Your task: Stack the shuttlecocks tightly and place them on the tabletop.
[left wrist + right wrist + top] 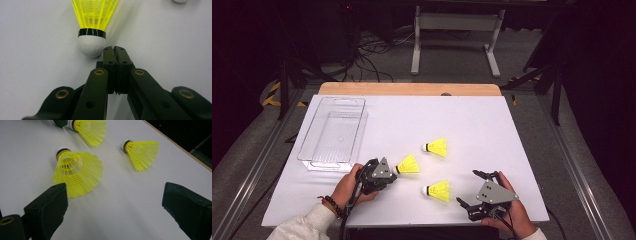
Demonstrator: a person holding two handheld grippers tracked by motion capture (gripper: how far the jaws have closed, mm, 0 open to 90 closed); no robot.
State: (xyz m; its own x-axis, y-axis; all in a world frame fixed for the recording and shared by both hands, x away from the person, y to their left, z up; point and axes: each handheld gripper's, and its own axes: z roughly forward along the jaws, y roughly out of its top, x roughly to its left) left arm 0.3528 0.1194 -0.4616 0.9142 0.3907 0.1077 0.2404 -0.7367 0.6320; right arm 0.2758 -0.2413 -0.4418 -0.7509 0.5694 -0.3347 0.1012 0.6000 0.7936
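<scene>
Three yellow shuttlecocks with white cork heads lie on the white table top (pixel 492 125). My left gripper (pixel 394 173) (pixel 115 51) is shut with nothing between its jaws. Its tips rest right beside the cork of the nearest shuttlecock (pixel 408 164) (pixel 93 30), which lies just left of them in the left gripper view. My right gripper (pixel 470 188) (pixel 116 195) stands open near the table's front edge. A second shuttlecock (pixel 438 190) (pixel 78 173) lies just ahead of its left finger, not between the jaws. The third shuttlecock (pixel 437 147) (pixel 143 152) lies farther off.
A clear plastic bin (pixel 307 152) stands empty at the table's left, ahead of my left hand. A wooden strip (pixel 412 89) runs along the far edge. Beyond the table there are cables and a grey metal stand (pixel 457 30) on the floor.
</scene>
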